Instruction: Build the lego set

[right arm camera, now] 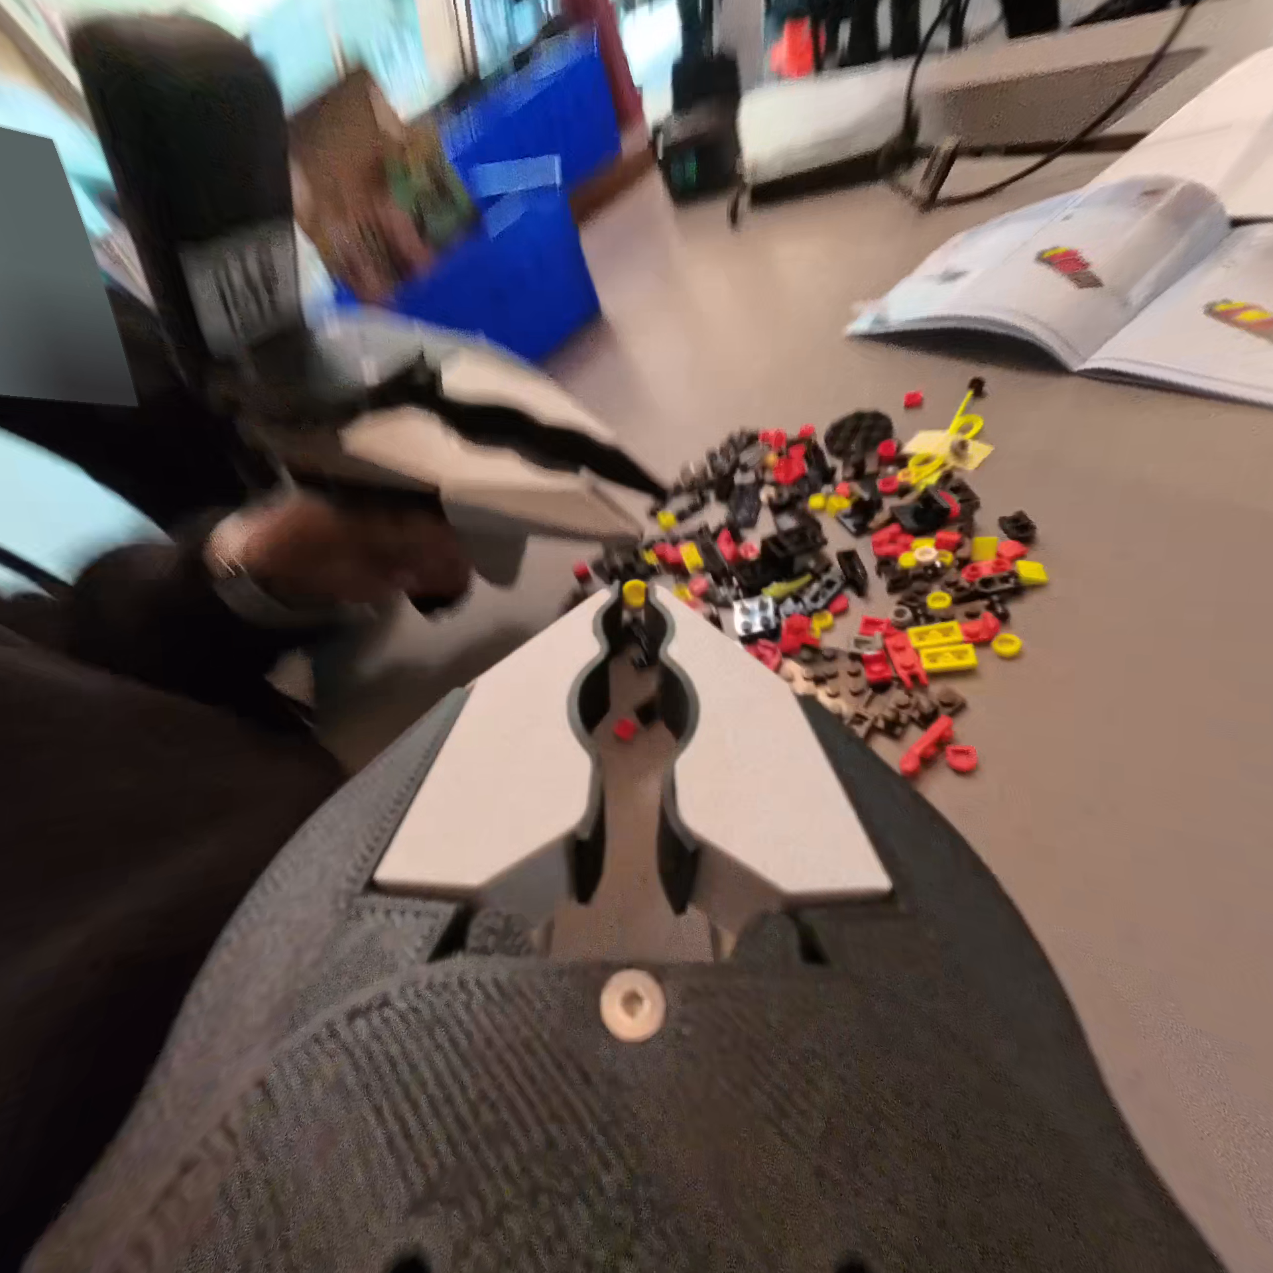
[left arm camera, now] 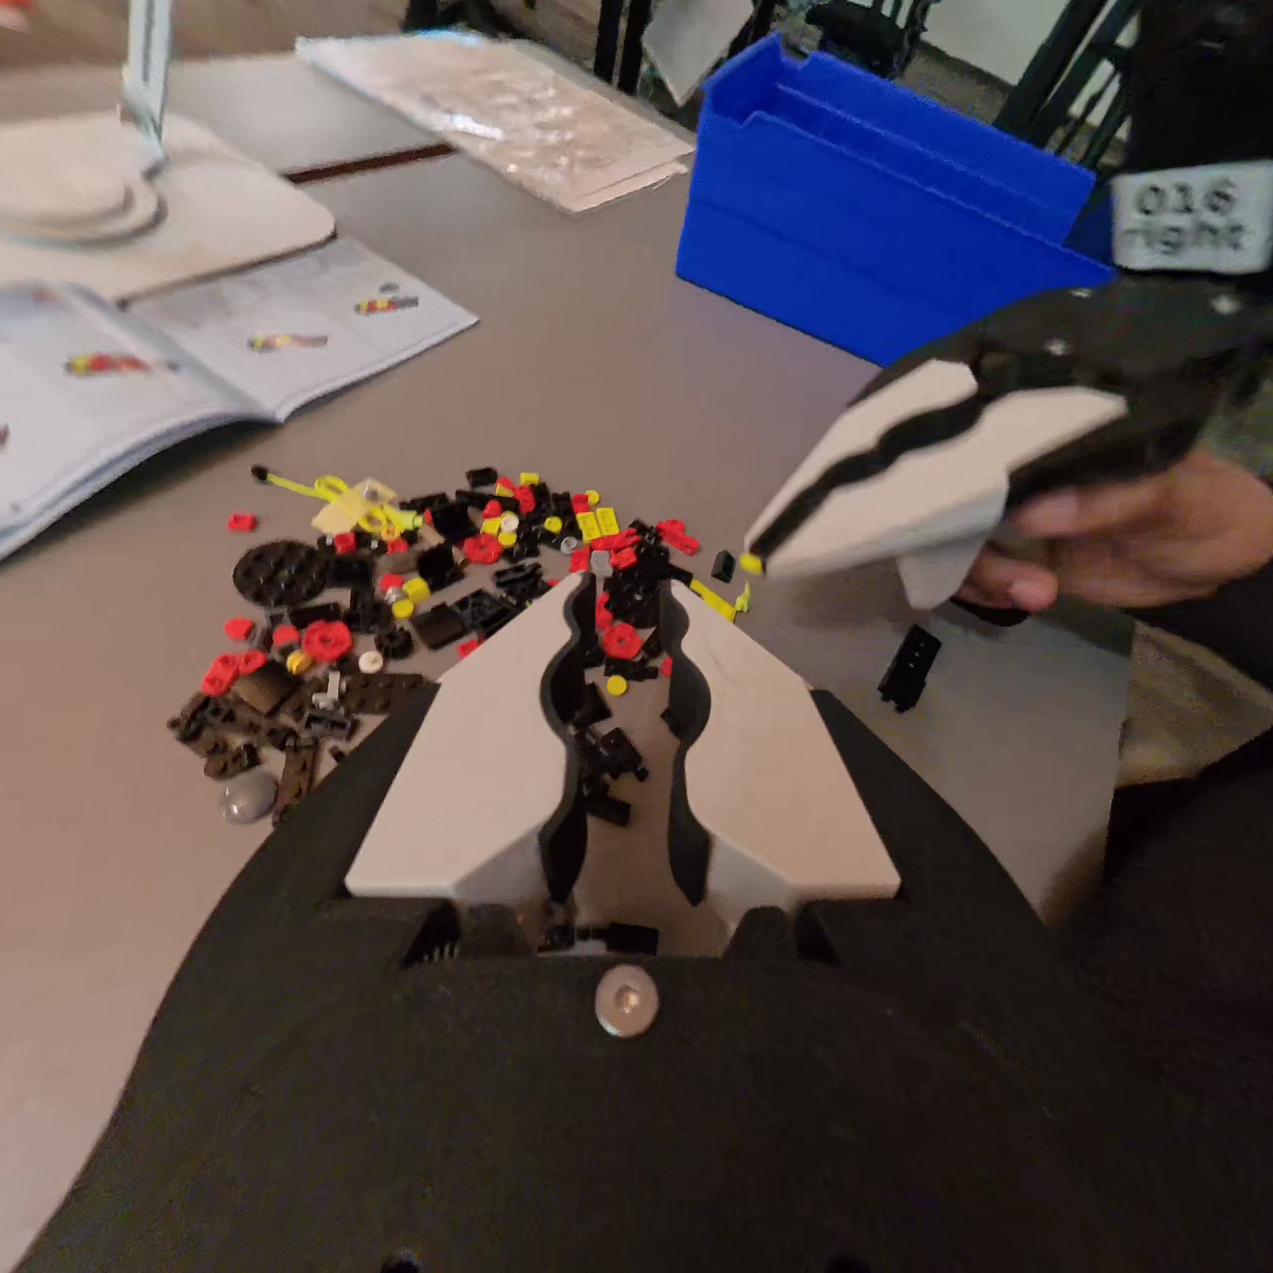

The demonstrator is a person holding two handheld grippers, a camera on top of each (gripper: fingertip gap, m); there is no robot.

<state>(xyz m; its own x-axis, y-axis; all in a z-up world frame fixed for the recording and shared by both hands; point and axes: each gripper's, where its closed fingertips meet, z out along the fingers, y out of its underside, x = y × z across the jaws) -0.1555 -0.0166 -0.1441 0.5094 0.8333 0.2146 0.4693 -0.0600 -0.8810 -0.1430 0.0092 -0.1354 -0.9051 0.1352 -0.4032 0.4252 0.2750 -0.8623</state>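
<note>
A pile of small black, red and yellow lego pieces [left arm camera: 482, 585] lies on the grey table; it also shows in the right wrist view [right arm camera: 861, 551]. My left gripper [left arm camera: 628, 585] is open and empty, its tips just over the near right edge of the pile. My right gripper [right arm camera: 635, 594] is shut on a small yellow round piece [right arm camera: 634, 591] and holds it at the pile's edge. In the left wrist view the right gripper [left arm camera: 756, 561] comes in from the right with the yellow piece [left arm camera: 751, 563] at its tip. The left gripper [right arm camera: 644, 513] shows blurred in the right wrist view.
An open instruction booklet [left arm camera: 207, 358] lies left of the pile, also seen in the right wrist view [right arm camera: 1102, 296]. A blue bin [left arm camera: 861, 207] stands behind, with a clear plastic bag [left arm camera: 503, 110] and a white lamp base [left arm camera: 103, 200]. A lone black brick [left arm camera: 909, 665] lies to the right.
</note>
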